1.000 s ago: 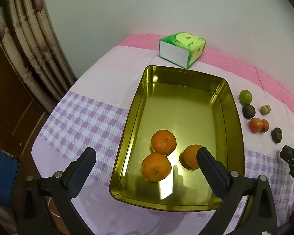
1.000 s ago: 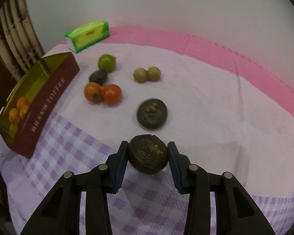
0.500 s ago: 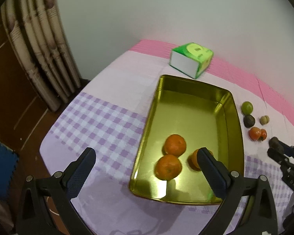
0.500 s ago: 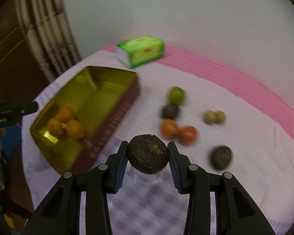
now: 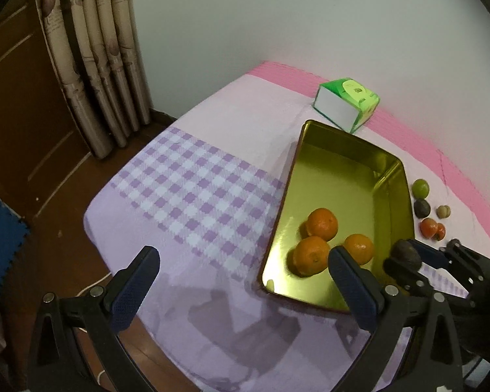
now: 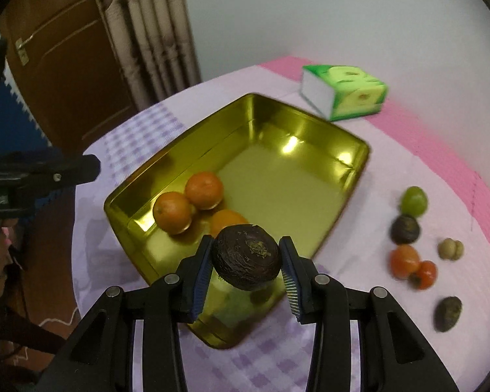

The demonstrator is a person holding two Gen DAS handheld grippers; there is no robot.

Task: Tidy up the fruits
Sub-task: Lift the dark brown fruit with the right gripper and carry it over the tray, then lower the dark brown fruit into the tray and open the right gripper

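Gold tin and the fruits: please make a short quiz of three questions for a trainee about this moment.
1. True or false: the right gripper is shut on a dark wrinkled fruit.
2. How many oranges lie in the gold tin?
3. The green fruit lies: A) in the tin; B) on the cloth beside the tin; C) on the green tissue box.

Key: 1. True; it hangs over the tin's near end. 2. Three, such as the orange. 3. B; the left gripper is open and holds nothing.
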